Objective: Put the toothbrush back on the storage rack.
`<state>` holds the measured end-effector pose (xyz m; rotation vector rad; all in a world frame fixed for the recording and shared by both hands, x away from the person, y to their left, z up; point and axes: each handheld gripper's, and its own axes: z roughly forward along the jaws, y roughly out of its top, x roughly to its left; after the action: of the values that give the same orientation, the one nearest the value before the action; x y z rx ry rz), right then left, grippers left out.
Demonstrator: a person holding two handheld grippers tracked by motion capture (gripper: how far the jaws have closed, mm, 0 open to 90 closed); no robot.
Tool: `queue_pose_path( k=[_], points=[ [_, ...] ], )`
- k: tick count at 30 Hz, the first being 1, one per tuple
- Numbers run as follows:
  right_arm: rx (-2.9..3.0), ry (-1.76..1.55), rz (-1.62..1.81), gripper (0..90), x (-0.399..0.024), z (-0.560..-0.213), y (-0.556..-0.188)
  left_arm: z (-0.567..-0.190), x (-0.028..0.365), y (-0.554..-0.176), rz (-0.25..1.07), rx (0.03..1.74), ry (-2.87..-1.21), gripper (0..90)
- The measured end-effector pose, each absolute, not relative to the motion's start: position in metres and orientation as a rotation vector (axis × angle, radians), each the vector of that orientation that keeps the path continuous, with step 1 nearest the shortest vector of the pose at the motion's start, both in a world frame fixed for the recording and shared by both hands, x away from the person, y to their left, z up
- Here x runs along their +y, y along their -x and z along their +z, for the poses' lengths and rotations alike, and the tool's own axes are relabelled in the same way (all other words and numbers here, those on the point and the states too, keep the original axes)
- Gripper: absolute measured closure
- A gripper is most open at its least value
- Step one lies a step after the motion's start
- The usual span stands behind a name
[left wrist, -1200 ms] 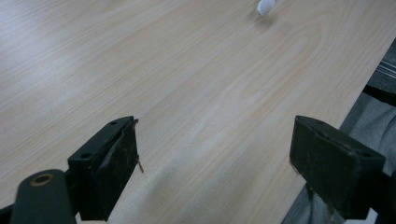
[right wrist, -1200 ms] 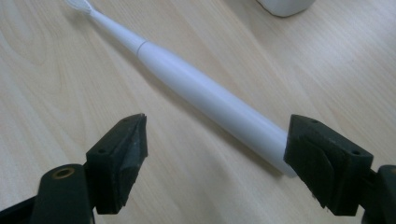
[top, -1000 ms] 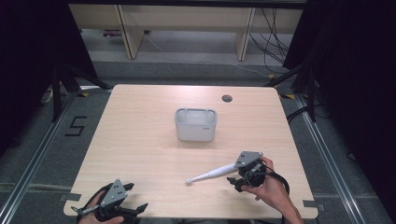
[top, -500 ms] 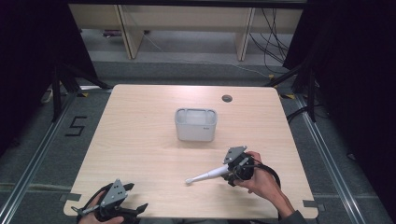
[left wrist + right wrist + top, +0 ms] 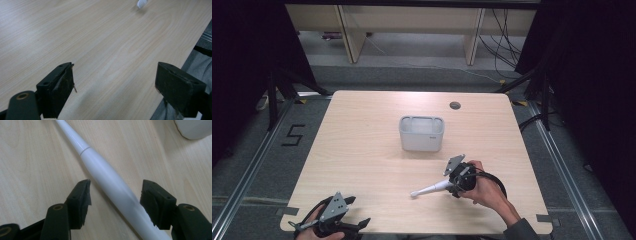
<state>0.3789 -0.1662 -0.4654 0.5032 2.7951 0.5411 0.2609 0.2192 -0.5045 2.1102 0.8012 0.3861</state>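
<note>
White plastic is what matters here: a long, tapered white handle [image 5: 110, 182] lies flat on the pale wooden tabletop [image 5: 362, 150].

Going left to right in the high view, the left gripper [image 5: 343, 216] rests at the near left corner, just where it was a second ago. In the left gripper view its jaws stand wide with bare wood between them, and the thin tip of the handle [image 5: 141, 3] shows far ahead of it, well apart.

Ahead of both grippers, toward the middle of the tabletop, sits a white container [image 5: 421, 133], untouched.

The right gripper [image 5: 451, 186] has changed. Compared with a second ago, it has slid forward and leftward along the handle, onto its thick end, and its jaws have just been closing. In the right gripper view the handle now runs diagonally between the two black jaws, its thick end toward the gripper body and its thin end pointing away, up and to the left. The jaws are half shut, with a gap visible on each side, so the pads do not press yet. I judge this to be the grasp in progress, with the pick-up itself not yet begun.
</note>
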Motion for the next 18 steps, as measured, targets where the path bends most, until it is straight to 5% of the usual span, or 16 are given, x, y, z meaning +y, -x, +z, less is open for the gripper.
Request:
queue_pose_path(
  k=[18],
  points=[
    [2.877, -0.409, 0.425, 45.3, -0.153, -0.472, -0.387, -0.505, 0.219, -0.261, 0.390, 0.796, -2.109, 14.7]
  ],
)
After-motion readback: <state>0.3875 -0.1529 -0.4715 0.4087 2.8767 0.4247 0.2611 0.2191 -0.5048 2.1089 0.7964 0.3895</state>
